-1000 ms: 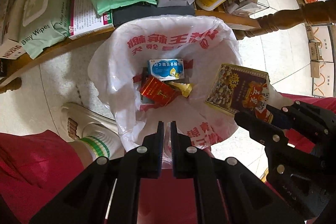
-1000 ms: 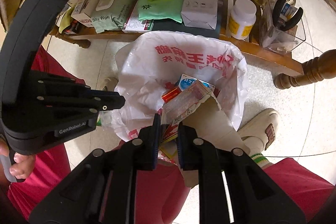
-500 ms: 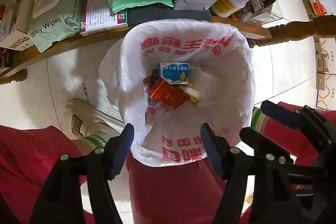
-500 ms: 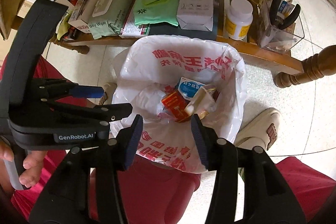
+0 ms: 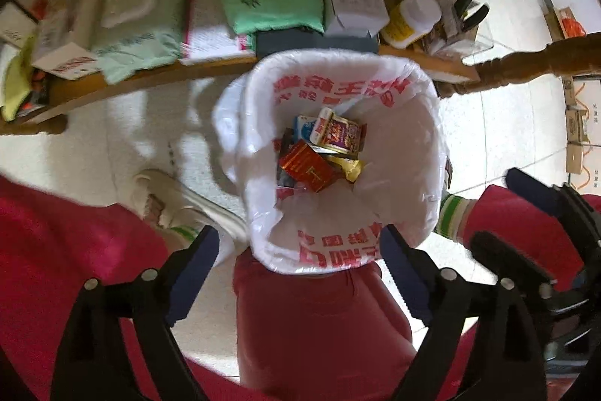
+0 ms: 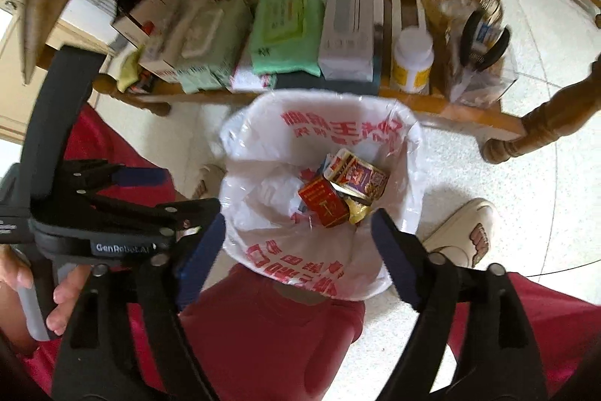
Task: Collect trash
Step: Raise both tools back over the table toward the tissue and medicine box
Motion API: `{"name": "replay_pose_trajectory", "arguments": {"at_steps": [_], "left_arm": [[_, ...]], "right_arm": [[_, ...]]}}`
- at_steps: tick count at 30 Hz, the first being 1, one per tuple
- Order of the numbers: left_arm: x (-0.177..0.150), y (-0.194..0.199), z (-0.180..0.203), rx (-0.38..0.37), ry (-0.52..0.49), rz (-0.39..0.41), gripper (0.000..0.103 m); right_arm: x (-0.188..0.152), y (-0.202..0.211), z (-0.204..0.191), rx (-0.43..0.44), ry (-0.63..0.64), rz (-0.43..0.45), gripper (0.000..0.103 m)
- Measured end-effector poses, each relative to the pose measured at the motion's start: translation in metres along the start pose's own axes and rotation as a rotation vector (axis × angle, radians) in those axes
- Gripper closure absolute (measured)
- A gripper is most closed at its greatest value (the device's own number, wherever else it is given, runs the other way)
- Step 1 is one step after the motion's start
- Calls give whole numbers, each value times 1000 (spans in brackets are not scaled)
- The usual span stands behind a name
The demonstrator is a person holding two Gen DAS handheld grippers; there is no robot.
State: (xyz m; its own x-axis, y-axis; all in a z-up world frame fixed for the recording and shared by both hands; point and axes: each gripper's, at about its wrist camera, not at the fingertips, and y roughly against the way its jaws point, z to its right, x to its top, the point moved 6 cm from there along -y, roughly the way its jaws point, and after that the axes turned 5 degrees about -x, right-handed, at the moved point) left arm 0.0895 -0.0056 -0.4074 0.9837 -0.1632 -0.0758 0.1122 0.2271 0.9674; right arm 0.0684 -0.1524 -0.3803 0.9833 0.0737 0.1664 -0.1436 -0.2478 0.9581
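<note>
**Trash in the bag, both hands free**

My left hand-held gripper (image 5: 296, 250) hangs wide open and empty over the white bag (image 5: 413, 145). Inside lie the red box (image 5: 306, 166), gold wrapper (image 5: 347, 168) and purple printed carton (image 5: 340, 134), so that much looks collected. My right hand-held gripper (image 6: 298, 232) gapes empty too. Whether anything on the table (image 6: 443, 108) is trash, I can't tell. Only the right view shows my bare hand (image 6: 60, 292) gripping the left tool.
</note>
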Motion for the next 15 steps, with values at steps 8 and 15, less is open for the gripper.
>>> {"name": "replay_pose_trajectory", "arguments": {"at_steps": [8, 15], "left_arm": [[-25, 127, 4, 66, -22, 133, 18], [-3, 280, 43, 171, -152, 407, 8]], "right_arm": [[4, 125, -25, 8, 92, 97, 16], [60, 248, -36, -3, 110, 304, 7]]}}
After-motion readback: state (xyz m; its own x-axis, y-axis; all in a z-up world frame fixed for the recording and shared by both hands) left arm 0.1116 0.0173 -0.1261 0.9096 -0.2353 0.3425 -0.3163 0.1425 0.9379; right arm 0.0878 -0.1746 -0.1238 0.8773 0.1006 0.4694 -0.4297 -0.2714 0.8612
